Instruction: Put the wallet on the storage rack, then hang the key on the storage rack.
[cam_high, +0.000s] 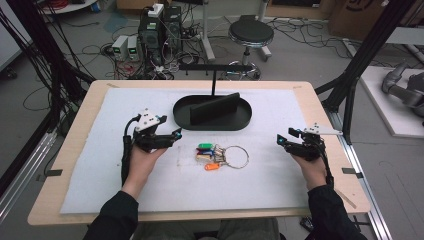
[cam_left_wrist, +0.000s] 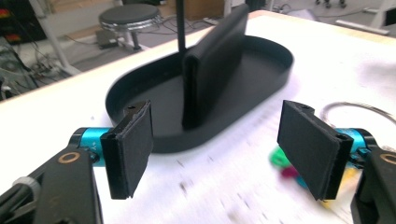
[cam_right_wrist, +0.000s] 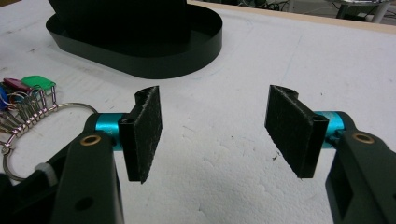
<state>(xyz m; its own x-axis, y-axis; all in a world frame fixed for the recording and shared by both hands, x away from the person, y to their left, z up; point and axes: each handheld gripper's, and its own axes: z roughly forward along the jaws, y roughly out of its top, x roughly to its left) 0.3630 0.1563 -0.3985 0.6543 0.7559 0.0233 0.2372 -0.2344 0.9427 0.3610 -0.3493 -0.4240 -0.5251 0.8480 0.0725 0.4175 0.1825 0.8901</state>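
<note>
Key ring (cam_high: 222, 155): lying on the counter (cam_high: 90, 165), just in front of the black tray (cam_high: 212, 113);
Left claw (cam_high: 176, 136): gaping wide, gripping nothing, hovering just left of the key ring;
Right claw (cam_high: 281, 140): gaping wide, empty, sitting well right of the key ring

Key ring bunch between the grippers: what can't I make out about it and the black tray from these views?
- Key ring bunch: too small in the high view to count tags; blurred behind the left gripper in its view; cut by the left edge in the right gripper view.
- Black tray: floor behind its upright black block hidden; top edge cuts it in the right gripper view.
</note>
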